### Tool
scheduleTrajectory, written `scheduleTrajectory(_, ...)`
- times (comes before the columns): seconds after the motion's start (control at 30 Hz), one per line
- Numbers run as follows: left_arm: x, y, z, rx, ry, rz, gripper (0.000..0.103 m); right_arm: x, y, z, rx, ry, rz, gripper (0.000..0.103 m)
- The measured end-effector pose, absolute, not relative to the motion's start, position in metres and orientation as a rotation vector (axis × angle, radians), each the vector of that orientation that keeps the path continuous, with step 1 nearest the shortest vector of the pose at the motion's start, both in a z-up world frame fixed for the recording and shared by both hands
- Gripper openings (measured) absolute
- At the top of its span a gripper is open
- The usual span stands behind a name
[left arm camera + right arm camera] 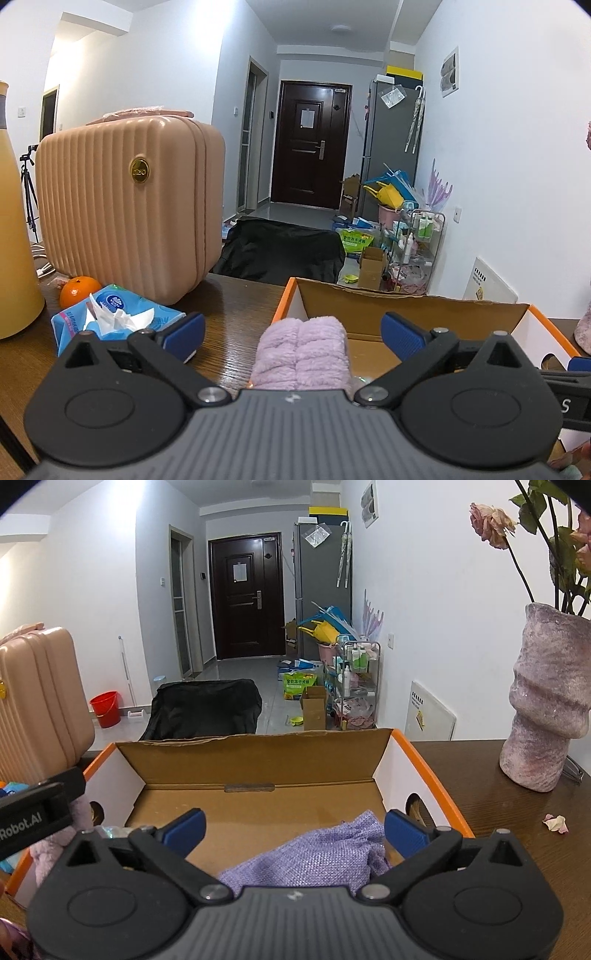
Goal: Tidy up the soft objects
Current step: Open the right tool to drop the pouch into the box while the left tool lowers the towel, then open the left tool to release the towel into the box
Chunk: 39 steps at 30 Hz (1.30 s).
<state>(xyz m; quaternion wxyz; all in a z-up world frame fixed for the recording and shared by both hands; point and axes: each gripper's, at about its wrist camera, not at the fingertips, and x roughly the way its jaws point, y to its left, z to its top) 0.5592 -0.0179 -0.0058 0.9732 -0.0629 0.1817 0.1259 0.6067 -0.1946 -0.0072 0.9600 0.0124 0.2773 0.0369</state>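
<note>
Cardboard box [255, 801]: orange-edged, open top, centre of the right wrist view; floor bare toward the back wall, back flap upright.

Table [236, 314]: dark wood, free strip between box and tissue pack [110, 317], lower left of the left wrist view.

Left view only: pink suitcase [129, 206], orange [79, 290], yellow vase [14, 236].

Right view only: mottled vase [543, 701] with dried roses at right, petal [555, 822] on the table.

Left gripper [293, 332]: jaws fully apart, gripping nothing; fluffy lilac towel [303, 354] lies between them, over the box's left rim, untouched.

Right gripper [294, 829]: jaws fully apart; purple woven pouch [325, 860] rests inside the box's near end, pads clear of it.
</note>
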Motion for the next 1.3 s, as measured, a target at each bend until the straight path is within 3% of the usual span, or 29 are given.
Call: scheduleTrajectory(1.3,0.465,0.002,0.005,-0.139,0.282,0.228,0.103,0.507,-0.215,0.011,0.043,0.385,0.106,0.103)
